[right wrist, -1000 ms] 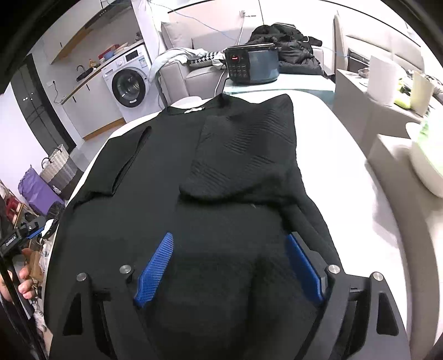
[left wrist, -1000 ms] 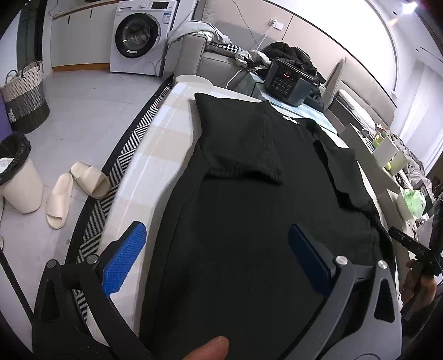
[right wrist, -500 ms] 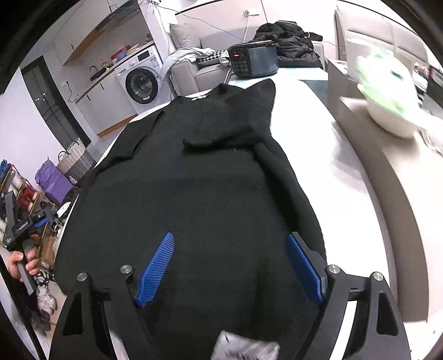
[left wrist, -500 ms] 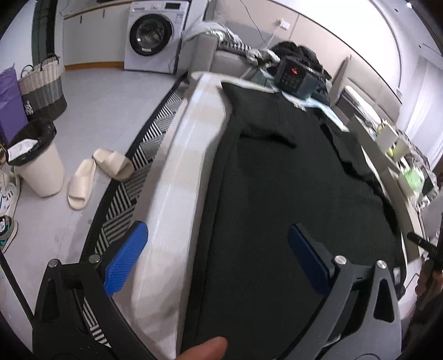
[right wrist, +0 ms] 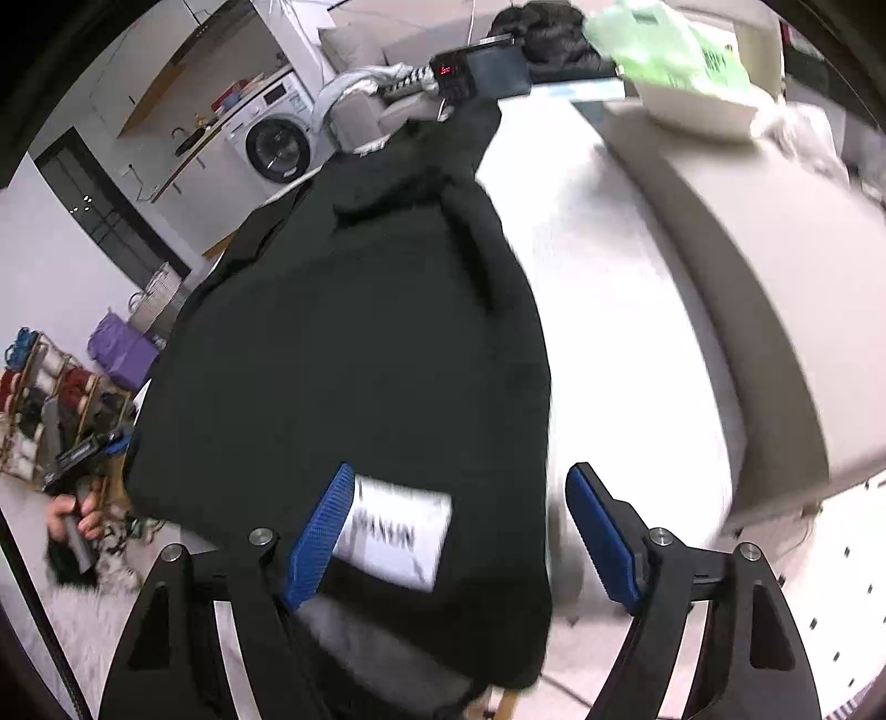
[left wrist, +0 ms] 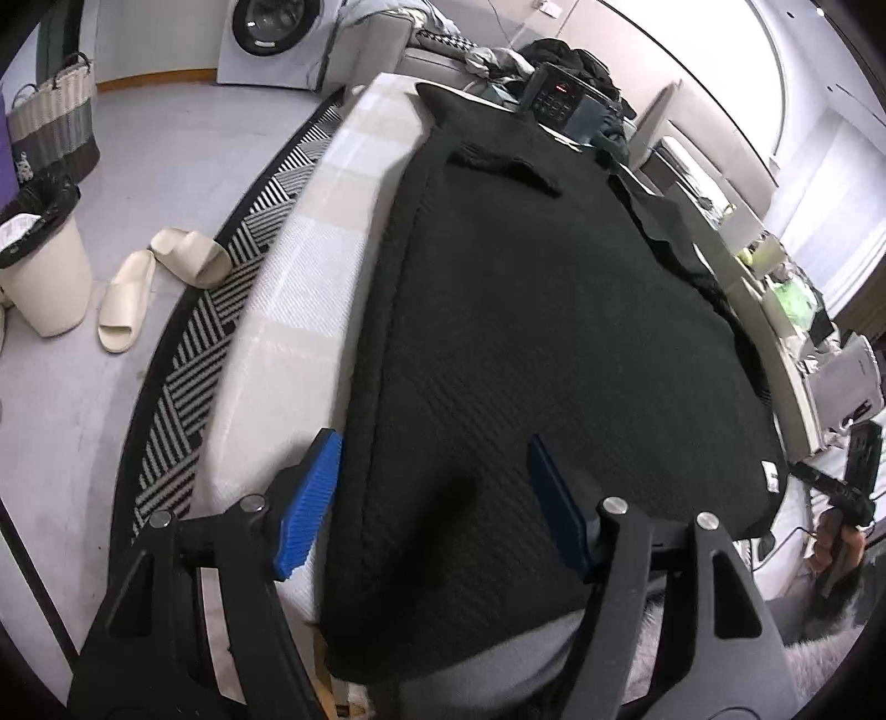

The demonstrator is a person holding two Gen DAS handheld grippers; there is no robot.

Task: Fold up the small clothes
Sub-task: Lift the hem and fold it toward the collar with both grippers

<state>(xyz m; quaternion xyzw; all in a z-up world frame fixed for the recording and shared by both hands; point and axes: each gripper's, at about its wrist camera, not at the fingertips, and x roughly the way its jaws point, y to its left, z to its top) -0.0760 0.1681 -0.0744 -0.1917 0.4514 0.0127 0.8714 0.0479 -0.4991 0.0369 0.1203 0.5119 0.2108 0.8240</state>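
Note:
A black knit sweater lies flat on the cloth-covered table, sleeves folded in over its chest. My left gripper hovers over the near left hem corner. Its jaws are closing with the sweater's side edge between them, and the pads do not press on it. In the right wrist view the sweater fills the middle. My right gripper is over the near right hem corner and its white label. Its jaws are closing slightly, wide around the fabric without pinching it.
Left of the table are a striped rug, beige slippers, a lined bin and a basket. A black appliance stands at the far end. A grey bench with a green bag runs along the right.
Both grippers have drawn back along the sweater to its near hem. The left jaws have narrowed. The white label has come into view between the right fingers.

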